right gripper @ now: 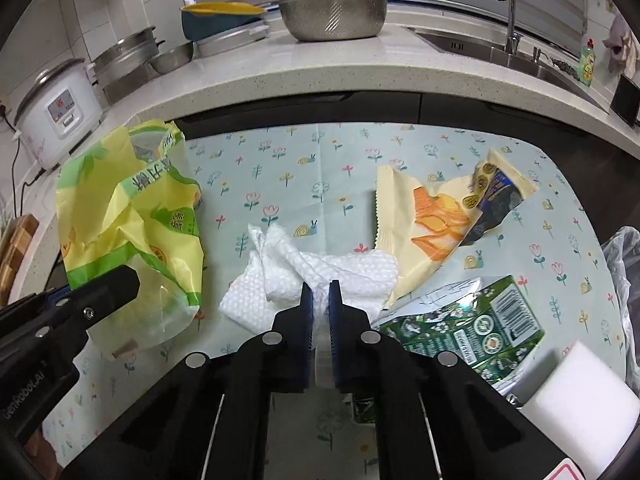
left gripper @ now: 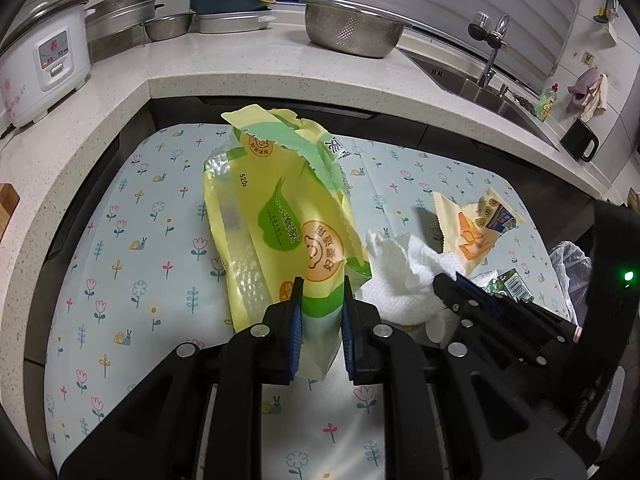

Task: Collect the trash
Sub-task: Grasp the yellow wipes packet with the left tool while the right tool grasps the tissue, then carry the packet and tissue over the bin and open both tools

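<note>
Fingers of the left gripper (left gripper: 322, 286) clamp one crumpled yellow-green bag (left gripper: 280, 216); the right gripper (right gripper: 320, 292) pinches one white paper towel (right gripper: 320, 268). Two more wrappers lie at right: a cream snack wrapper (right gripper: 432, 216) and a green foil packet (right gripper: 472, 324).

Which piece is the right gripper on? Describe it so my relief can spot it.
On the floral mat below the counter, look between the big yellow-green bag and the cream snack wrapper. The crumpled white paper towel lies there, the only plain white, dimpled piece, pinched in the right gripper.

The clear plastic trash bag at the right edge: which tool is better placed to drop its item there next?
Right. The right tool, shut on the crumpled white paper towel, is nearer the clear plastic trash bag. The left tool grips the yellow-green plastic bag farther away.
</note>
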